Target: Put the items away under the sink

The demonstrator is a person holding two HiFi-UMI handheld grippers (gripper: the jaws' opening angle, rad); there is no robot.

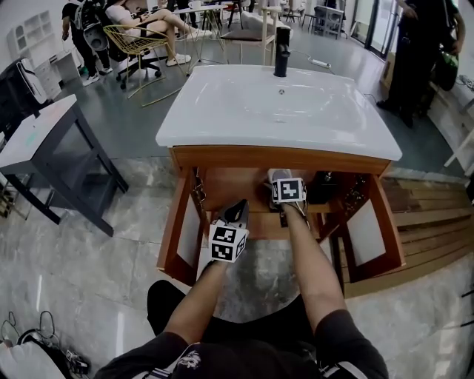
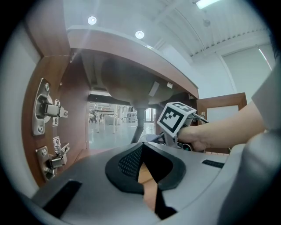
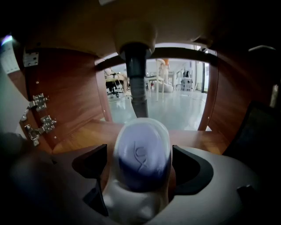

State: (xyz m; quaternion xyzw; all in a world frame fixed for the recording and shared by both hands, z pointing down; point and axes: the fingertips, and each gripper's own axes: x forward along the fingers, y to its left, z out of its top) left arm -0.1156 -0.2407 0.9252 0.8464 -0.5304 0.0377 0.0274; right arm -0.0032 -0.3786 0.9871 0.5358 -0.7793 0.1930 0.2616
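Mock bathroom set up in an open-plan office or showroom hall

A white sink (image 1: 222, 126) with a black tap (image 1: 281, 53) sits on a free-standing wooden cabinet (image 1: 281, 158) whose back opens straight onto the room. It stands on a patch of marble-look tiles (image 1: 89, 252) bordering smooth grey floor (image 1: 141, 118); around it are a grey desk (image 1: 37, 133), a yellow wire chair (image 1: 137, 41), seated people (image 1: 144, 18), glass doors (image 1: 368, 22) and recessed ceiling lights (image 2: 139, 34)
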